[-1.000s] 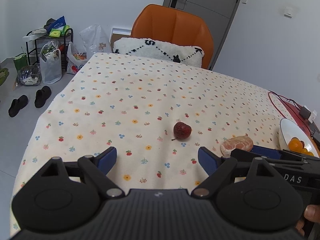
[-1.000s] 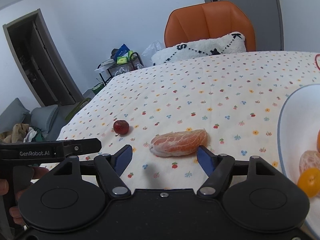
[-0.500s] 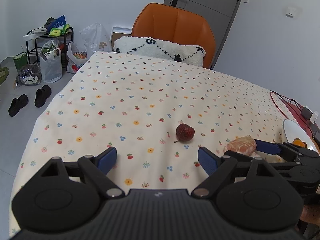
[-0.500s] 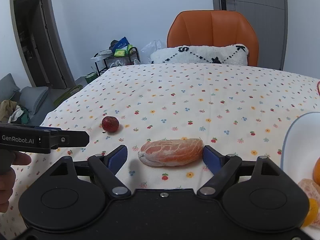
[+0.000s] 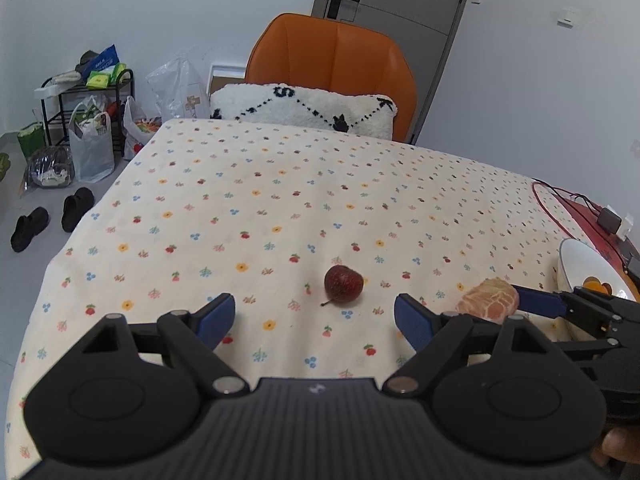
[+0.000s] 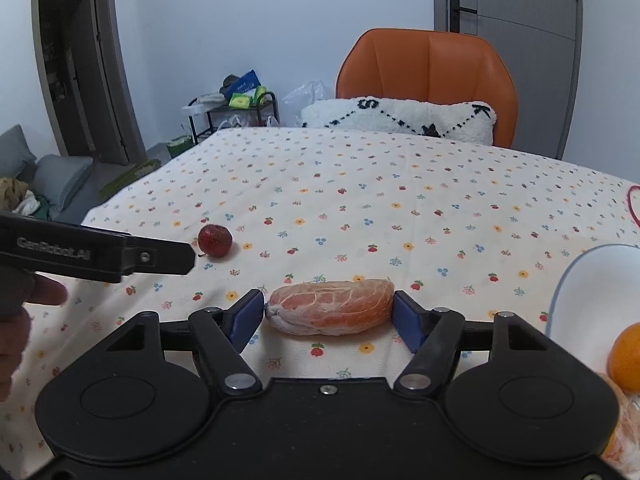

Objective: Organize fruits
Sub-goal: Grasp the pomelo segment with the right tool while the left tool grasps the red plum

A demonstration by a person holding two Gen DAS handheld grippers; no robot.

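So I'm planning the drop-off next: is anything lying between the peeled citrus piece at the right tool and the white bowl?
Nothing visible. The peeled citrus piece sits between the right tool's open fingers, and only bare floral tablecloth lies between it and the white bowl. The small red fruit is off on the opposite side.

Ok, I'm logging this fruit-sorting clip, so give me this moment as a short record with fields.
surface: table with floral tablecloth
right gripper: open, fingers flanking the peeled citrus piece; contact unclear
left gripper: open, empty, aimed toward the small red fruit
small red fruit: alone on the cloth, untouched
white bowl: at the right edge, holding orange fruit
background: orange chair with white cushion
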